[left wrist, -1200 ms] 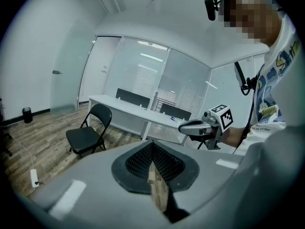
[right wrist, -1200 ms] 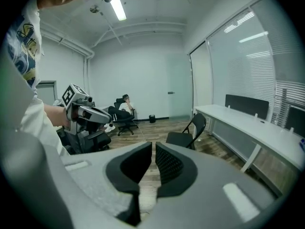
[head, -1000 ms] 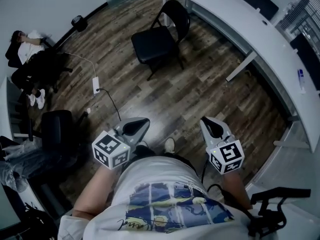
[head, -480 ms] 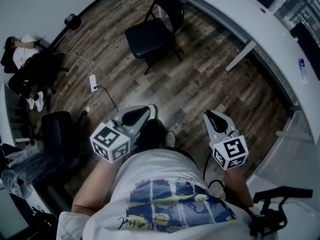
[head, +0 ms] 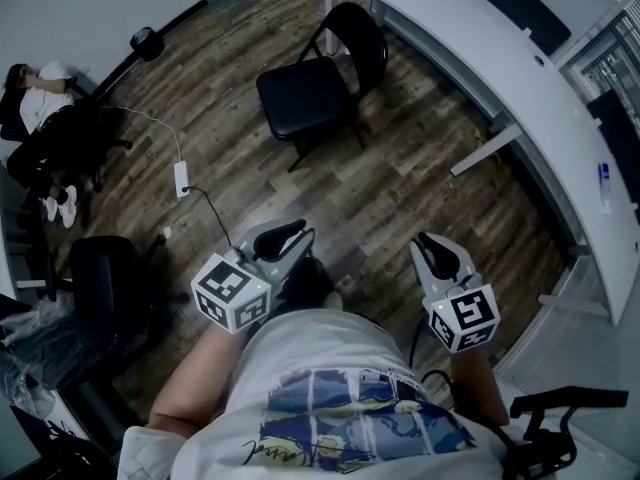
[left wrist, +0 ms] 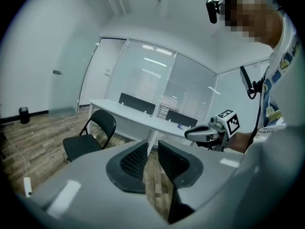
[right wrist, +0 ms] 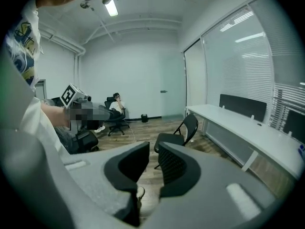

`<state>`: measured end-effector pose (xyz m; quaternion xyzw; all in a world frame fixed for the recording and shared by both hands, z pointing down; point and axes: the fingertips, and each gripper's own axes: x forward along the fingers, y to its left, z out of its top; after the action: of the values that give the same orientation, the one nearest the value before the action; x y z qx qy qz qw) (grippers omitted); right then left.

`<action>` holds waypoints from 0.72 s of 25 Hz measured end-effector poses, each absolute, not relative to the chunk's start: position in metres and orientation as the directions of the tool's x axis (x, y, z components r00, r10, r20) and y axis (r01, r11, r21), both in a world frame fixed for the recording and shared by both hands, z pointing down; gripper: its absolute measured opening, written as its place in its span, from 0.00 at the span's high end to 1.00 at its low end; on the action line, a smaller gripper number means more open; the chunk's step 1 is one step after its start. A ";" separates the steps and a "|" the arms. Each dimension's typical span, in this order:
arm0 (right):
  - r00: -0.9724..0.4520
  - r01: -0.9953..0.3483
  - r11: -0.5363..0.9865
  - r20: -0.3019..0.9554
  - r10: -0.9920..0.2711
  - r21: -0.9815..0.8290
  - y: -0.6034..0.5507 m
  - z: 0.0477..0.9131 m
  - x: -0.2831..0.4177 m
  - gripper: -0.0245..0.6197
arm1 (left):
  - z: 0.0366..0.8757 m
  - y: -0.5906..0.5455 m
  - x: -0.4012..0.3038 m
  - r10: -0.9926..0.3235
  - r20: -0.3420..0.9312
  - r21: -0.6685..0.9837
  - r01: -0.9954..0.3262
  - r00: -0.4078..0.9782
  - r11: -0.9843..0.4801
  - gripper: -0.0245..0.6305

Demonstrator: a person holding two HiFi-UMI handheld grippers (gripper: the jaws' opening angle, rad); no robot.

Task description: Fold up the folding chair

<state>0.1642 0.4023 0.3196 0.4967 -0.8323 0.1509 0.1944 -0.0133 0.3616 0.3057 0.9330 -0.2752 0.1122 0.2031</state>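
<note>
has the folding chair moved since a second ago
No. The folding chair stands in the same spot, unfolded, just as far from the white desk leg.

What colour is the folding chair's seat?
Black, matching its backrest and frame; the folding chair shows best in the head view.

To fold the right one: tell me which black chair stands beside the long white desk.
The thin-framed black folding chair, backrest toward the long white desk; the padded black office chair stands apart.
</note>
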 end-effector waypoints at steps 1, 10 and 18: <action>-0.432 -0.884 0.465 0.480 -0.763 -0.057 0.391 0.320 0.162 0.89 | 0.307 0.351 -0.017 -0.473 0.319 0.324 -0.564 0.821 -0.759 0.85; -0.424 -0.884 0.466 0.506 -0.751 -0.050 0.300 0.315 0.136 0.89 | 0.310 0.261 -0.049 -0.482 0.315 0.357 -0.572 0.818 -0.738 0.82; -0.407 -0.888 0.459 0.529 -0.745 -0.036 0.238 0.316 0.102 0.89 | 0.313 0.197 -0.084 -0.485 0.297 0.373 -0.567 0.823 -0.734 0.78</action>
<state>0.1021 0.2381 0.3160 0.4954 -0.8236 0.1580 0.2264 -0.0837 0.1974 0.3129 0.9268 -0.2838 0.0901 0.2288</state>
